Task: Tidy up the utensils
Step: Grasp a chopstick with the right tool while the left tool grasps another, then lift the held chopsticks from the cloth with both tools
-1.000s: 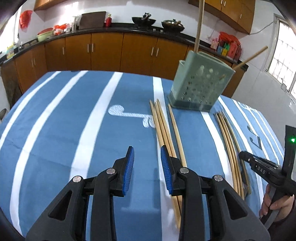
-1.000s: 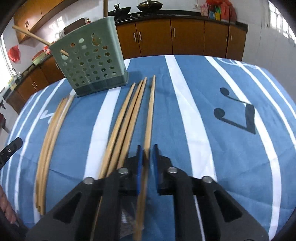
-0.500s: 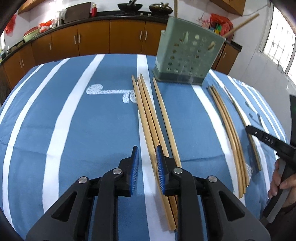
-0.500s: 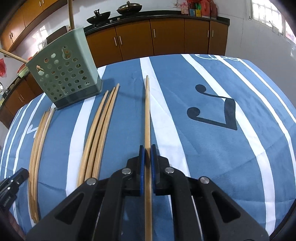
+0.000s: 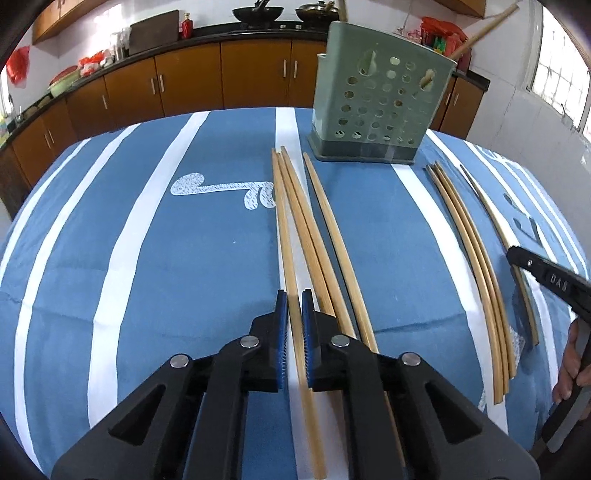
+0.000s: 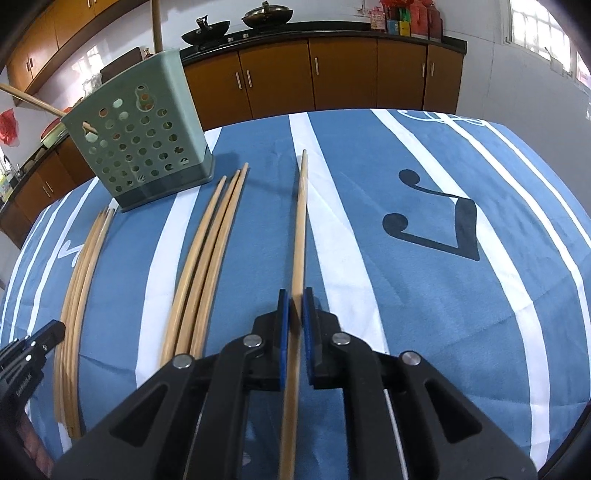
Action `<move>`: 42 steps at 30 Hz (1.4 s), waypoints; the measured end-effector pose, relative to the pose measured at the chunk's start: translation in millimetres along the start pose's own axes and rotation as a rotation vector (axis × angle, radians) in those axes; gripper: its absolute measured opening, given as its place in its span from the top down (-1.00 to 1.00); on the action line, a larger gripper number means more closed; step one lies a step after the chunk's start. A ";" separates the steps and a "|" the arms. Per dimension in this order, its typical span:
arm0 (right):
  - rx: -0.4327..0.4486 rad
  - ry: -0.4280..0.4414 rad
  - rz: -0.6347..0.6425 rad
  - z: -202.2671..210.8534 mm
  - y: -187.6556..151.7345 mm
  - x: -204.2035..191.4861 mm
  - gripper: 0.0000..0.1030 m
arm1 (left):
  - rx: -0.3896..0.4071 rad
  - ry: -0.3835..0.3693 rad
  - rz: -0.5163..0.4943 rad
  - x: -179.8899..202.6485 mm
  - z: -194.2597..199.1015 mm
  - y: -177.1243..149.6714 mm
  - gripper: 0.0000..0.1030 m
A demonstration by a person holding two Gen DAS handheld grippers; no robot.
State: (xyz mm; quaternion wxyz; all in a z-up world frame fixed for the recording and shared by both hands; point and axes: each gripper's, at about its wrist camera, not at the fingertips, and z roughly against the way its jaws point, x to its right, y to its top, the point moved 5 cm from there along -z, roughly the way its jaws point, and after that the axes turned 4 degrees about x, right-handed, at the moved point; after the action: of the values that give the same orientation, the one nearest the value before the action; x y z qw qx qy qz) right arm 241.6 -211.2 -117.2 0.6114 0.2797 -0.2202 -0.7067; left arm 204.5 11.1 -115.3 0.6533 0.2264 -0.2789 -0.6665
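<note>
2 hand-held grippers over a blue tablecloth [image 5: 207, 266] with white stripes, each clamped on 1 wooden chopstick. Left gripper [image 5: 294, 306]: blue pads pressed narrow against the left-most chopstick [image 5: 283, 221] of a group of 4 lying lengthwise on the cloth; the other 3 [image 5: 321, 236] just beside it on the right, 2 of them touching, the 4th slightly apart. Right gripper [image 6: 294, 306]: pads likewise narrow, gripping a single chopstick [image 6: 301, 218] set apart from its neighbours, its far tip toward the table's far edge, over a white stripe. Left of it in the right wrist view, 3 loose chopsticks [image 6: 207, 254] close together, and further left the left gripper's group.

Green perforated utensil holder [image 5: 380, 107] upright near the far edge of the table, behind the chopsticks, with 2 sticks leaning inside. Seen through its holes, little else; contents hard to tell.

Behind the table, brown kitchen cabinets [image 5: 192, 81] under a dark counter with 2 woks [image 5: 255, 13]. Part of a hand [image 5: 572, 354] at the right edge of the left wrist view, on the right gripper's handle.
</note>
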 end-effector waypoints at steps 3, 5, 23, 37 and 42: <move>-0.002 0.008 0.006 -2.3 2.4 -0.6 0.85 | -0.004 0.015 0.024 -12.9 -5.4 7.7 0.86; 0.000 0.007 0.012 -4.3 4.4 -1.3 0.85 | -0.004 0.038 0.035 -23.5 -9.2 13.1 0.86; 0.036 -0.011 0.023 -15.3 14.8 2.2 0.85 | 0.035 0.003 0.099 -52.2 -14.2 22.3 0.85; 0.035 -0.015 0.028 -15.2 15.0 2.0 0.84 | 0.035 0.002 0.102 -53.6 -14.4 21.8 0.85; 0.035 -0.012 0.025 -15.5 14.8 2.4 0.84 | 0.035 0.002 0.102 -53.3 -14.5 21.8 0.85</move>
State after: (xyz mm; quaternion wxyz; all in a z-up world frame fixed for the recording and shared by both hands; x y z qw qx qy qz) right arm 262.6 -215.4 -119.5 0.6139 0.2834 -0.2396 -0.6967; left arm 232.7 63.4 -114.9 0.6824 0.2241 -0.3012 -0.6272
